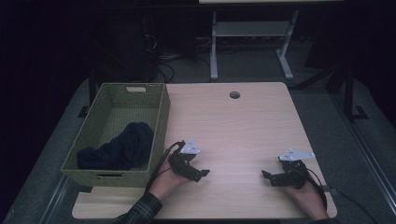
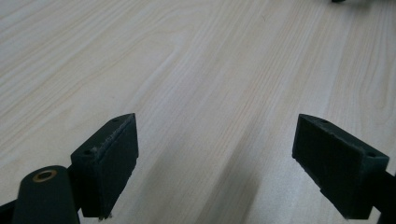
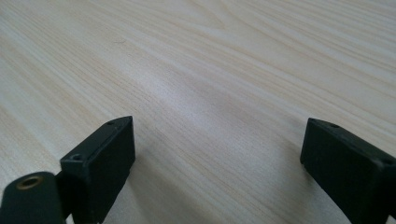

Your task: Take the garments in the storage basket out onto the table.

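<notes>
Flanking the left tool: green basket with dark cloth.

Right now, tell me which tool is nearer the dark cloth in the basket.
Left. The left tool sits on the table just right of the green basket holding the dark cloth. The right tool rests farther right, near the table's right edge.
</notes>
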Motion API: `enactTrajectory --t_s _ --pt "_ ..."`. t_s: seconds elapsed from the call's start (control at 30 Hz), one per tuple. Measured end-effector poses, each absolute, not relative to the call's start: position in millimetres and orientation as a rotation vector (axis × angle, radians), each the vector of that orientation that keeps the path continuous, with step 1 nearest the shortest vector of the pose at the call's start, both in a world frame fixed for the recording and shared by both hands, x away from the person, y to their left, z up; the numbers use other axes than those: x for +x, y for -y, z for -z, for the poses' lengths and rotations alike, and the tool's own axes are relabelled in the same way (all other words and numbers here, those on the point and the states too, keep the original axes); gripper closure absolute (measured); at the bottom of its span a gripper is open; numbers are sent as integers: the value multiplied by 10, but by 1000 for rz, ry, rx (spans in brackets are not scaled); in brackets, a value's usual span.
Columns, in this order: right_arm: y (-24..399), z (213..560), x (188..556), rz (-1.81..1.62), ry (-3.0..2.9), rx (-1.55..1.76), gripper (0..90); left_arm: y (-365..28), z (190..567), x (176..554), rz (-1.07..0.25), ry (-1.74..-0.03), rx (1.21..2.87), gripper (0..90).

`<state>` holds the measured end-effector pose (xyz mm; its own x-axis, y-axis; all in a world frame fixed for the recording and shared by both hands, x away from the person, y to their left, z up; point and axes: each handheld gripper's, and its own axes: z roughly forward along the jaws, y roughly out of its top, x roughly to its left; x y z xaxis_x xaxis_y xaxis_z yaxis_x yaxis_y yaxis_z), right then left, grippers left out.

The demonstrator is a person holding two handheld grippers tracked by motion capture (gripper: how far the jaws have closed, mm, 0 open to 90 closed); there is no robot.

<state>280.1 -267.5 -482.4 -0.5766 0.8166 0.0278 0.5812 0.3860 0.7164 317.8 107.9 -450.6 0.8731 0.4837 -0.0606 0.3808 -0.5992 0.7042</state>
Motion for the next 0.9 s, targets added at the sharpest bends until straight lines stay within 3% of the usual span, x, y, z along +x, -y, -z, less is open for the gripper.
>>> enactTrajectory --t_s 0.9 --pt "2674 4824 2799 -1000 -2321 1224 96 -1070 4279 3156 -175 -606 2289 144"
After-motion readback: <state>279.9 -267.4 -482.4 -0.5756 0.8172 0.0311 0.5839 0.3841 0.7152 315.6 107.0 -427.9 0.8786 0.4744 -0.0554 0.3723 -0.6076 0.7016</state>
